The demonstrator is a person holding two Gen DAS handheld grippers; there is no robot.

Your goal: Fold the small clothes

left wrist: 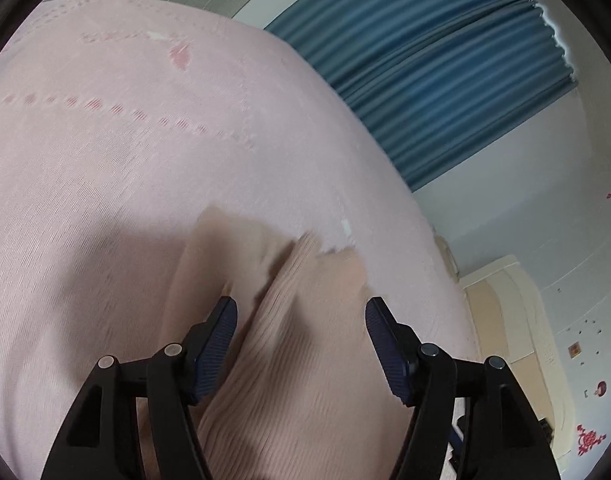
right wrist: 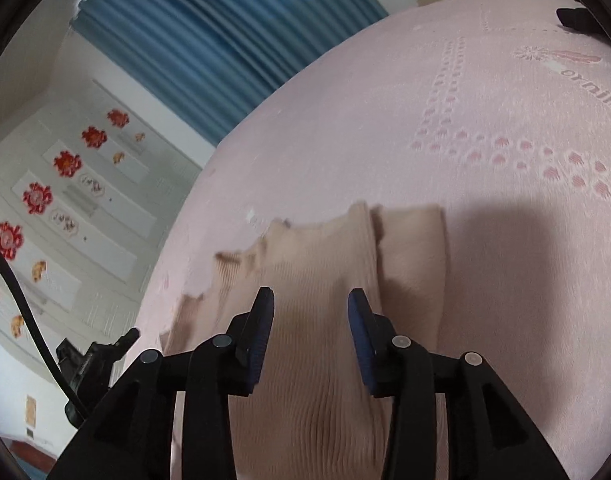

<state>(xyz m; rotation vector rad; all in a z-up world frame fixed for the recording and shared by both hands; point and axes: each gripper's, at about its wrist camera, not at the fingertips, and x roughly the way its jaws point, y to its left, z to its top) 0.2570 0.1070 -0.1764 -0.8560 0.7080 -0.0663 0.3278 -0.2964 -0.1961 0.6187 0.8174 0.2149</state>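
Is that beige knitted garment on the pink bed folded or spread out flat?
Folded: the beige garment lies doubled on the pink bedcover, one layer stacked over another beside it.

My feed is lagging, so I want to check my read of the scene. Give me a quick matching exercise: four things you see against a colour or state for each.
Things:
1. garment
2. bedspread
3. curtain
4. left hand-held gripper

Colour or state:
A. blue, pleated
B. pale pink, with a dotted pattern
C. jaws apart, pads off the cloth
D. beige, ribbed, lying on the bed

Pairs: 1-D, 2-B, 3-A, 4-C
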